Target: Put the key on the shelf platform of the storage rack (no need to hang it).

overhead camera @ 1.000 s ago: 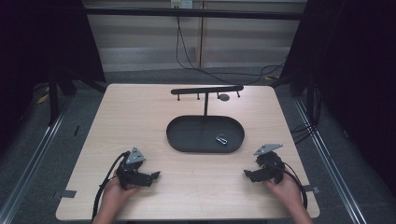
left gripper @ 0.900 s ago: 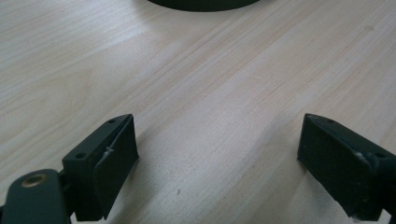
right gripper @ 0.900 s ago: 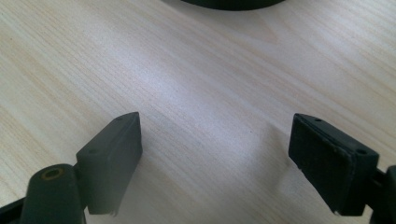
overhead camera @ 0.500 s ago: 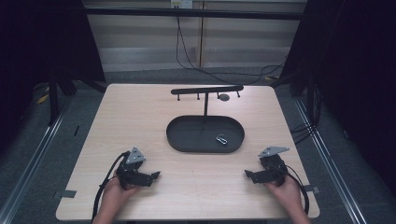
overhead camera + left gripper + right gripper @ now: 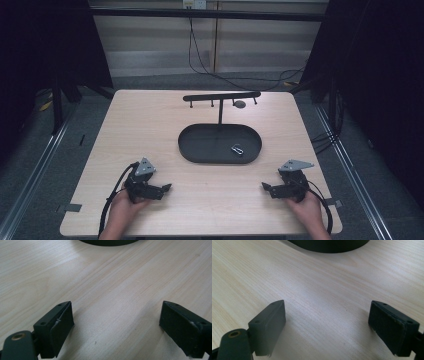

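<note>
- The left gripper (image 5: pixel 166 188) rested on the desk (image 5: pixel 150 130), fingers (image 5: pixel 56 328) spread wide, holding nothing.
- The right gripper (image 5: pixel 266 187) lay opposite, fingers (image 5: pixel 393 326) equally wide and empty.
- A black oval tray (image 5: pixel 200 145) sat between them farther back, holding 1 small, possibly metal clip (image 5: pixel 237 149).

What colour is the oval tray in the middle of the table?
Black, or very dark grey; the oval tray shows best in the high view.

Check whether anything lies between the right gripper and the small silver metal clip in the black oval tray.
Only the black oval tray's raised rim. Bare wooden table otherwise separates the right gripper from the small silver metal clip.
</note>
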`<state>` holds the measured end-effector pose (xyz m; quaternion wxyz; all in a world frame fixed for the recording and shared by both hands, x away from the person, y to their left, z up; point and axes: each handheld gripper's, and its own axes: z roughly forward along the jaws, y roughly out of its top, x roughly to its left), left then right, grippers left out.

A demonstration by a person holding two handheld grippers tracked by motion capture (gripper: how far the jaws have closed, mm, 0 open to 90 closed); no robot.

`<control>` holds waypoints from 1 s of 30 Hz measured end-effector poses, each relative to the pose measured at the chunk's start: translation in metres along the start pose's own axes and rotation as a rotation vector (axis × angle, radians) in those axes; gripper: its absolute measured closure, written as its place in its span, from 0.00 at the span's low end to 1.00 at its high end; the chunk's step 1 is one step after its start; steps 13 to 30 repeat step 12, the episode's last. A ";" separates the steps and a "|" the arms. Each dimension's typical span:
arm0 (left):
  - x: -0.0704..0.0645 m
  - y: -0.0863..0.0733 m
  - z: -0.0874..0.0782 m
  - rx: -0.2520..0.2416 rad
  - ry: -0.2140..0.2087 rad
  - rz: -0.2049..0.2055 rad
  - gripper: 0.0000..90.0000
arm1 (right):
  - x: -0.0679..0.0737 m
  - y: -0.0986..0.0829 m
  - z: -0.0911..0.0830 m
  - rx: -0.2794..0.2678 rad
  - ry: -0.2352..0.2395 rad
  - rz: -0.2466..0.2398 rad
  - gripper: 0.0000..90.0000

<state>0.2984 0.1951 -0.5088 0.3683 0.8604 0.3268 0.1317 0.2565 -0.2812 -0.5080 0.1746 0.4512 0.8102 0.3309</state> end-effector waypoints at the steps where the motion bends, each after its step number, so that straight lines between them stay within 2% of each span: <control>1: 0.000 0.000 0.000 0.000 0.000 0.000 0.13 | 0.000 0.000 0.000 -0.006 0.001 -0.002 0.15; 30: 0.000 0.000 0.000 0.000 0.000 -0.001 0.13 | 0.000 -0.002 0.000 -0.016 -0.001 0.001 0.15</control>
